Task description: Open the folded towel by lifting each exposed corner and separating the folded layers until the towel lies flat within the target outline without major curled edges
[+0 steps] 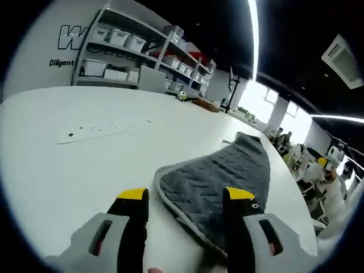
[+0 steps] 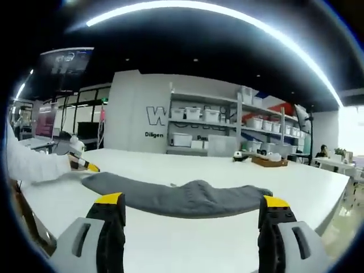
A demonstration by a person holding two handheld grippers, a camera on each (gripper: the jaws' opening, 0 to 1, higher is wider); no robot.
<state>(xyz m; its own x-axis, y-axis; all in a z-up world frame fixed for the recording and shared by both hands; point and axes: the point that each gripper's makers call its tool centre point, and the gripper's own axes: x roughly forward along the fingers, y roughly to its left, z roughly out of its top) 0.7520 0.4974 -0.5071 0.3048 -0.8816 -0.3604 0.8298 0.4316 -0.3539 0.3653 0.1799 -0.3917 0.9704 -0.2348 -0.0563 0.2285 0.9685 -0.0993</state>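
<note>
your left gripper is the nearer one to the towel. in the left gripper view the grey quilted cloth lies on the white table, running from a rounded, pale-edged corner just ahead of the jaws away toward about 1 o'clock, where its far end humps up. that near corner sits in the gap between the two yellow-tipped jaws, closer to the 3 o'clock jaw, and that jaw covers part of the towel's near edge. the jaws are spread wide and nothing is pinched; whether the right-hand tip is resting on the fabric or hanging just above it you cannot tell from here.

your right gripper is well apart from the cloth. in the right gripper view the towel lies across your line of sight, long axis from 9 o'clock to 3 o'clock, with a rumpled rise near its middle. the jaws are spread wide and hold nothing. the left gripper's yellow tip shows at the towel's 9 o'clock end, beside a white sleeve.

no target outline can be made out on the table. judging from this, the left corner is the one to take first: slide the jaws toward 2 o'clock so they straddle the edge.
</note>
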